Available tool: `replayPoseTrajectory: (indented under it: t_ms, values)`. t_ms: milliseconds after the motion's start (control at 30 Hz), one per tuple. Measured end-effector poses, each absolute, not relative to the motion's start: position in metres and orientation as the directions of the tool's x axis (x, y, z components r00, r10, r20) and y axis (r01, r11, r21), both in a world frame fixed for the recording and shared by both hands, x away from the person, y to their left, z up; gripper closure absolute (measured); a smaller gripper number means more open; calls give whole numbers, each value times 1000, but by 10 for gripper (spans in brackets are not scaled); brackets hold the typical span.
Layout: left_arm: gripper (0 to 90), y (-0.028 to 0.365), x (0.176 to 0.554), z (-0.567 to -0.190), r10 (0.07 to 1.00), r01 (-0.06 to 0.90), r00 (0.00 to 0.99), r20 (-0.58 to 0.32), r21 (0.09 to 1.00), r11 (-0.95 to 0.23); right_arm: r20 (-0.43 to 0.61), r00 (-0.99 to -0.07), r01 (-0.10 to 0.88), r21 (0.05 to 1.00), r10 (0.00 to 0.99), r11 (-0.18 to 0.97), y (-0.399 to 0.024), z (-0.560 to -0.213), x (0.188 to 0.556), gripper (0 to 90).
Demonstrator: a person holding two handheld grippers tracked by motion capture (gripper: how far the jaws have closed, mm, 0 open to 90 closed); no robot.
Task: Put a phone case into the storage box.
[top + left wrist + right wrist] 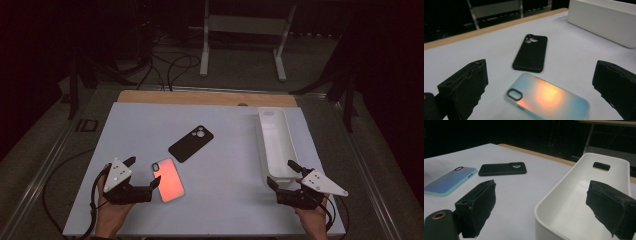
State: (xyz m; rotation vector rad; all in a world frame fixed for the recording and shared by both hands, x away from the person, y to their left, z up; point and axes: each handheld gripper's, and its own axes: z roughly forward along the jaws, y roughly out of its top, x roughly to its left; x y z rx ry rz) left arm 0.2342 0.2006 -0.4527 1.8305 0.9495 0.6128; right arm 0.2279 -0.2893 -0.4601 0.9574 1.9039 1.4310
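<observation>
An iridescent orange-and-teal phone case (168, 181) lies camera hole up near the table's front left. In the left gripper view this case (546, 100) sits on the table just ahead of and between the wide-apart jaws. My left gripper (144, 172) (541, 72) is open and touches nothing. A black phone case (191, 143) (531, 52) lies a little farther back. My right gripper (281, 173) (543, 186) is open at the near end of a long white bin (276, 142) (541, 205), its jaws straddling that end without holding it.
The white table mat (225, 200) has a wooden strip (200, 97) along its far edge. Beyond it, on the dark floor, are cables (170, 65) and a white stand (245, 30). The bin (604, 22) looks empty inside.
</observation>
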Motion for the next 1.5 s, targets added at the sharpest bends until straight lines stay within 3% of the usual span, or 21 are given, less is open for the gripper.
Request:
replayPoseTrajectory:
  t_ms: [500,767,1133,1367,1500]
  values:
    - [52,171,255,-474,794,419,605,-64,874,-249,-26,-578,210,961,816,179,-289,-460,229,90]
    - [157,154,259,-485,782,428,620,-67,864,-266,-25,-573,216,960,819,180,-289,-461,229,90]
    - [567,132,264,-500,739,466,668,-83,821,-330,-32,-575,214,959,818,187,-288,-461,228,90]
    - [874,118,266,-509,723,496,688,-56,764,-413,-33,-572,216,958,820,190,-287,-461,228,90]
    - [898,112,267,-514,710,508,702,-53,736,-447,-39,-573,214,957,819,195,-287,-461,228,90]
